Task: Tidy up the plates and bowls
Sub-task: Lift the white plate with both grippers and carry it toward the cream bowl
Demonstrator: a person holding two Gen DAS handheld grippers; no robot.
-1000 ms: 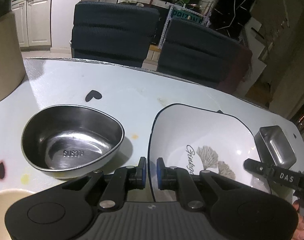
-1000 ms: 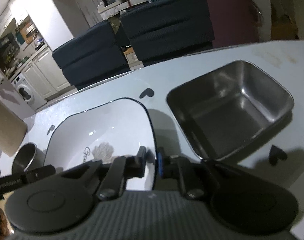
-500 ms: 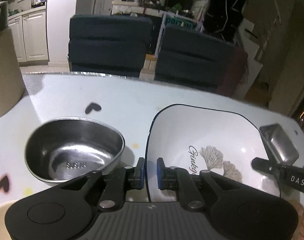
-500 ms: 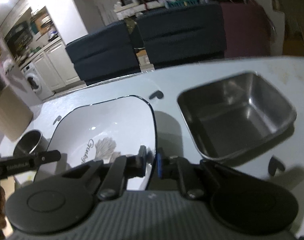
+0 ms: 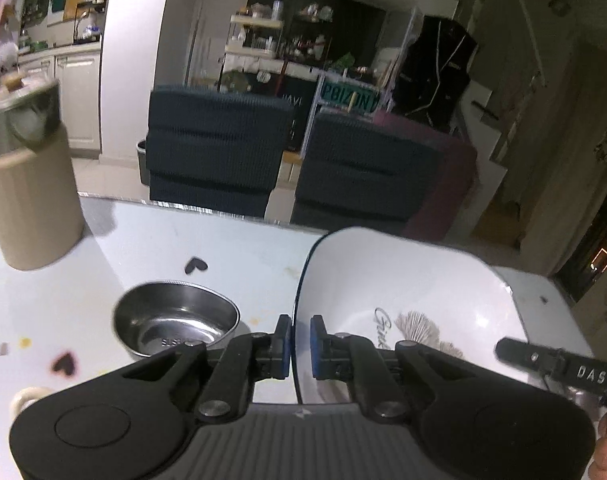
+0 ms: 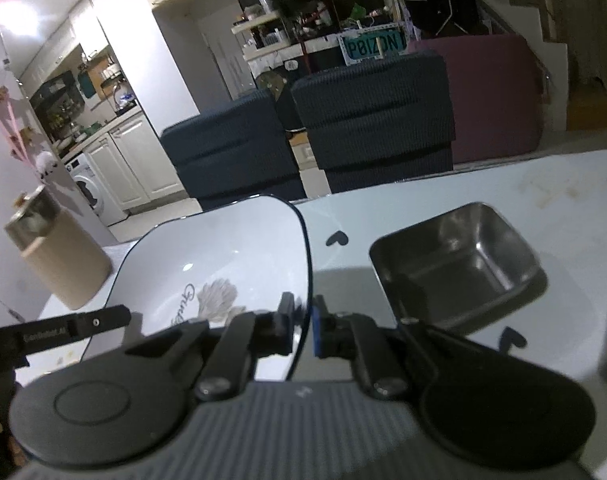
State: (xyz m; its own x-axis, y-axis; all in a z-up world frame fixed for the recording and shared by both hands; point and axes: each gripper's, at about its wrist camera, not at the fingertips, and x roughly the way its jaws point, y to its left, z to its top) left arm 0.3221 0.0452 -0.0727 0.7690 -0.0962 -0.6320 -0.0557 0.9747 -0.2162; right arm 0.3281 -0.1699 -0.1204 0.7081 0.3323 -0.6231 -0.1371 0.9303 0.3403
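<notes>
i'm in the carry step: my left tongs pinch the left rim of the white square plate and my right tongs pinch its right rim, so the plate hangs tilted between them, clear of the counter. the round steel bowl sits on the counter to the plate's left and the square steel dish to its right. next, i judge, both hands must travel together, level, to wherever the plate belongs, without loosening either pinch.
</notes>
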